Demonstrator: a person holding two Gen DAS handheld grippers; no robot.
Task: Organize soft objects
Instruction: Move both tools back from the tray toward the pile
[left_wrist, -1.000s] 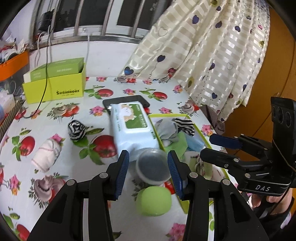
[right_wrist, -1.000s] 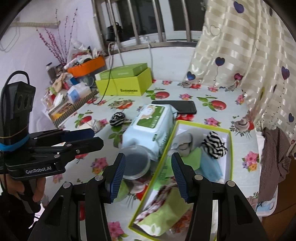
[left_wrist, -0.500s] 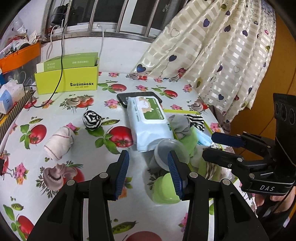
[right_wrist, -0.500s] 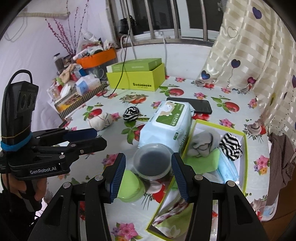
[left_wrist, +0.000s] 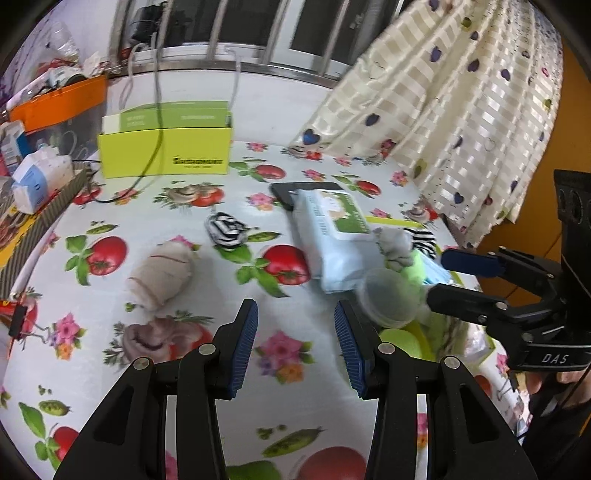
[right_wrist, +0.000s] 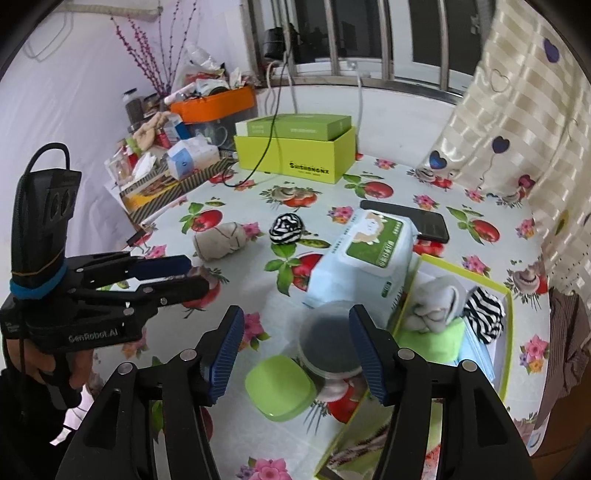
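Right wrist view is showing the right gripper (right_wrist: 295, 349), jaws just widening and grasping nothing, while the left gripper (left_wrist: 295, 334) is hanging released too; several socks are already lying in the box (right_wrist: 508, 306) at three o'clock, with the striped sock (right_wrist: 286, 229) and beige sock (right_wrist: 218, 242) at eleven o'clock still waiting.

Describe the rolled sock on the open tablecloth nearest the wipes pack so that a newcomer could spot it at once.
Start at the pale blue wipes pack with the green label, mid-table. Just left of it on the fruit-print tablecloth sits a zebra-striped sock ball. Its black-and-white stripes set it apart from the beige sock roll further left.
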